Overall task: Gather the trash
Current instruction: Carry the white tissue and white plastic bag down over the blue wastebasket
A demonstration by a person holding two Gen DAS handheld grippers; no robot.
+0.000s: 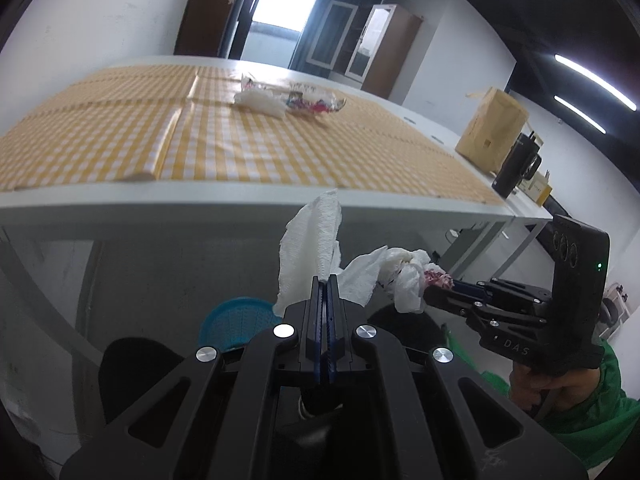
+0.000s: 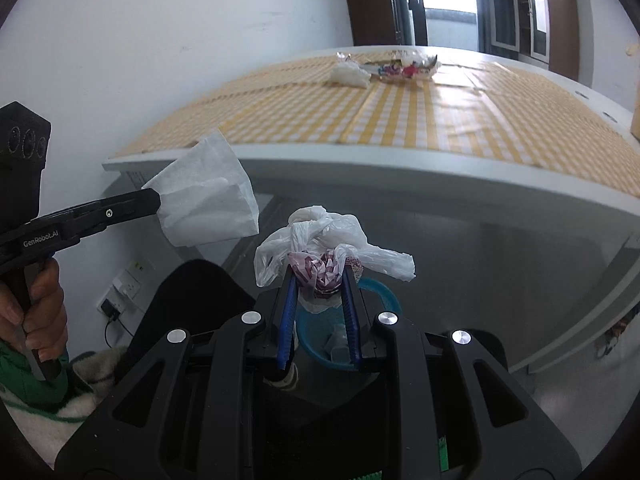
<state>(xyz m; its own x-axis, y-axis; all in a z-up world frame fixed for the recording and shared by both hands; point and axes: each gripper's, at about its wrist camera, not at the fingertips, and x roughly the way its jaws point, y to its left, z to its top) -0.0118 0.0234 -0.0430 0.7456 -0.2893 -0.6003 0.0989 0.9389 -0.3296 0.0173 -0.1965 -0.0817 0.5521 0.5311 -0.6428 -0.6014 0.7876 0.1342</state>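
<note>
My left gripper point(image 1: 327, 280) is shut on a white paper napkin point(image 1: 310, 248), held below the table's front edge; both also show in the right wrist view, the left gripper point(image 2: 150, 200) and the napkin point(image 2: 208, 196). My right gripper point(image 2: 320, 276) is shut on a crumpled white plastic bag with a purple-patterned wrapper point(image 2: 320, 252); it also shows in the left wrist view point(image 1: 404, 276). A blue basket point(image 1: 234, 322) sits on the floor below both grippers, also in the right wrist view point(image 2: 320, 340). More trash, a white tissue point(image 1: 260, 100) and a clear wrapper point(image 1: 316, 102), lies on the table's far side.
The table has a yellow checked cloth point(image 1: 280, 144) and a white front edge point(image 1: 200, 200). A brown paper bag point(image 1: 492, 128) and a dark mug point(image 1: 516, 164) stand at its right end. A wall socket point(image 2: 128, 282) is low on the left wall.
</note>
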